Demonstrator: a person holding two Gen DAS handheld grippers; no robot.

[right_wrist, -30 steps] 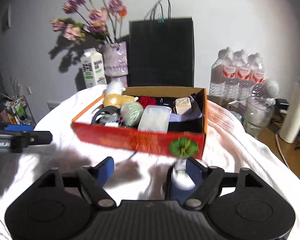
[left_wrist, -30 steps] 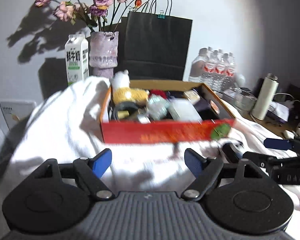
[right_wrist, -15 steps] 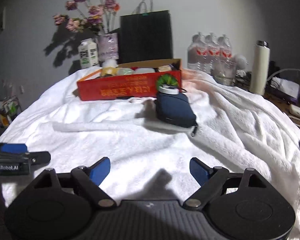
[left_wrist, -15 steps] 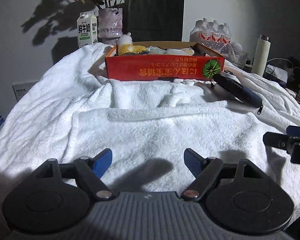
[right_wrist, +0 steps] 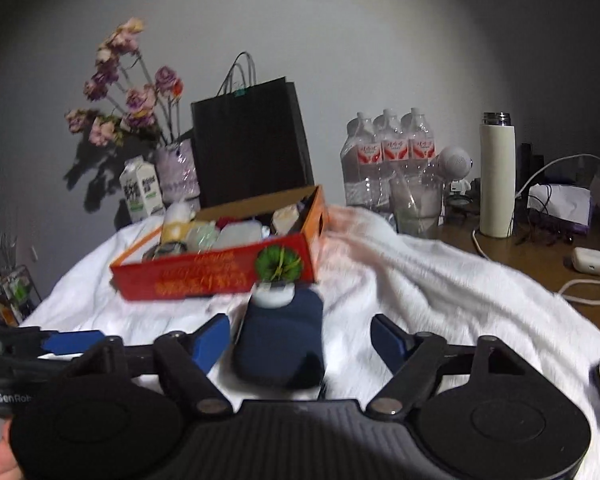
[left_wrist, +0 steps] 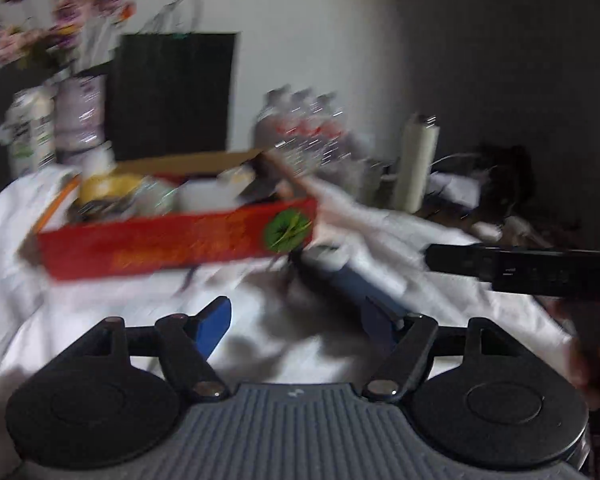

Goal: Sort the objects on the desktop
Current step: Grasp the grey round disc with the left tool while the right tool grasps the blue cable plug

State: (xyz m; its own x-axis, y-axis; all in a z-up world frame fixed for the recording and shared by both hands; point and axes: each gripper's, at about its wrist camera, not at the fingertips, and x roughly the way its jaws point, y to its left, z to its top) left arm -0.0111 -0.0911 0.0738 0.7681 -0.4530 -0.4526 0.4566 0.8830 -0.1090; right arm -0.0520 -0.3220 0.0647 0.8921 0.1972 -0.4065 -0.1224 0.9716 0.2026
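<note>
A red cardboard box full of small items sits on a white towel. Just in front of it lies a navy pouch with a white round cap at its far end. My right gripper straddles the pouch; its jaws are closing, and the pads are apart from the pouch's sides. My left gripper is also closing, with nothing between its fingers. In the blurred left wrist view the pouch lies just beyond its right fingertip, and the box stands further ahead.
Behind the box stand a black paper bag, a vase of flowers, a milk carton and water bottles. On the bare wooden desk to the right are a glass, a white flask, an earbud case and cables.
Since half a second ago both grippers have moved forward toward the box. The navy pouch now lies between the right fingers. Both pairs of jaws stand a little narrower.
</note>
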